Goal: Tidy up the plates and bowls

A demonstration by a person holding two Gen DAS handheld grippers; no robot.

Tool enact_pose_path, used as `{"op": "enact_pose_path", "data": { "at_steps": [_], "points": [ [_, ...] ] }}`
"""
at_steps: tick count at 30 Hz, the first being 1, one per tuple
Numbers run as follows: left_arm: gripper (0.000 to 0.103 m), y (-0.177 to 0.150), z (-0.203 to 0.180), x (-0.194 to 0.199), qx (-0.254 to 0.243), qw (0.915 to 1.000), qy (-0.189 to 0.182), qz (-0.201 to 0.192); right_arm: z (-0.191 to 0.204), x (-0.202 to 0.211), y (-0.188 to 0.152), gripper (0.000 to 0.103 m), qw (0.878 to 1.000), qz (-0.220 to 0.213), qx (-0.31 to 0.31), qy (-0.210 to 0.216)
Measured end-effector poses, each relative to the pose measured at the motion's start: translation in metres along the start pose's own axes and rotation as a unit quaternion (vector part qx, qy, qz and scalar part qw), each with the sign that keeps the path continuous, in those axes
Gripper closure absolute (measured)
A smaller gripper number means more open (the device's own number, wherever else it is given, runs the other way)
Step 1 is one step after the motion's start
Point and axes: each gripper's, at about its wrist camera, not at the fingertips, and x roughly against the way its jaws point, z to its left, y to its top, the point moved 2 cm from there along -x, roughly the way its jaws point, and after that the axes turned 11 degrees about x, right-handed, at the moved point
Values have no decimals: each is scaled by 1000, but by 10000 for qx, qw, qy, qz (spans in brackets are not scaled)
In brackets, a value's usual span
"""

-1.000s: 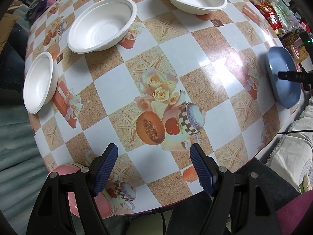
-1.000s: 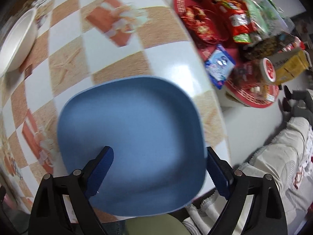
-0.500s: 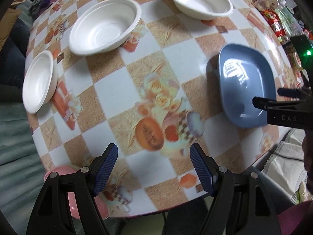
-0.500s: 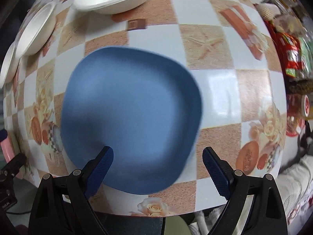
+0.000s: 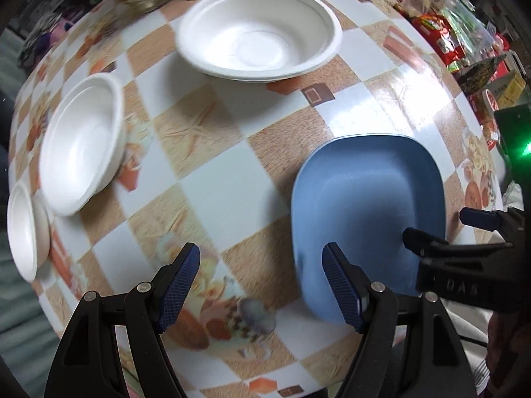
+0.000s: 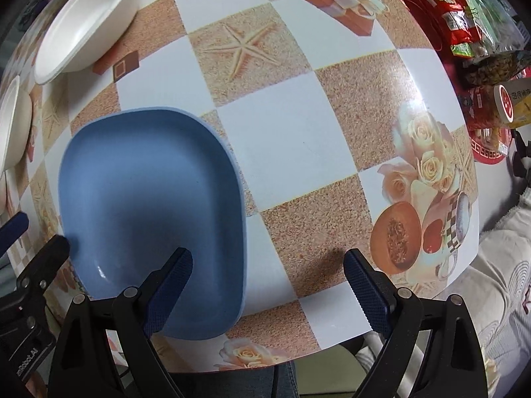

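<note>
On the checkered table (image 6: 292,152), the blue plate (image 6: 149,199) now lies flat nearer the middle, released by the spread right claw (image 6: 267,285) (the left claw (image 5: 260,282), also spread and empty, has swung beside it), leaving the white bowls (image 5: 259,36) still unstacked.

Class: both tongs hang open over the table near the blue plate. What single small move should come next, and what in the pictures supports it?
Probably lower the right tongs so they straddle the blue plate's near right rim, then close. The plate lies flat and free on the table, one right finger already over it, with nothing gripped. The left tongs are open too, beside the plate's other edge.
</note>
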Motion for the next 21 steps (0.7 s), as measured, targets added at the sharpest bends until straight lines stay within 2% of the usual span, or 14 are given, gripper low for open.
{"op": "enact_pose_path", "data": {
  "at_steps": [5,8,14,17,19,21],
  "points": [
    [24,7,-7,-19,-37,9998,66,177,4,-8,2,2,9999,30,117,-75],
    [23,8,-7,-29,-13,9995,113,297,5,-10,2,1,9999,42,89,41],
    [23,20,-6,-34,69,9996,11,261,2,-9,1,0,9999,-38,-8,134],
    [23,22,-3,-37,211,9993,-85,310,0,-12,2,0,9999,80,-44,146],
    [23,23,1,-37,308,9989,-133,321,-7,-10,18,0,9996,215,-32,171],
    [24,20,8,-35,344,9987,-171,323,-5,-9,20,1,9995,227,-98,183]
  ]
}}
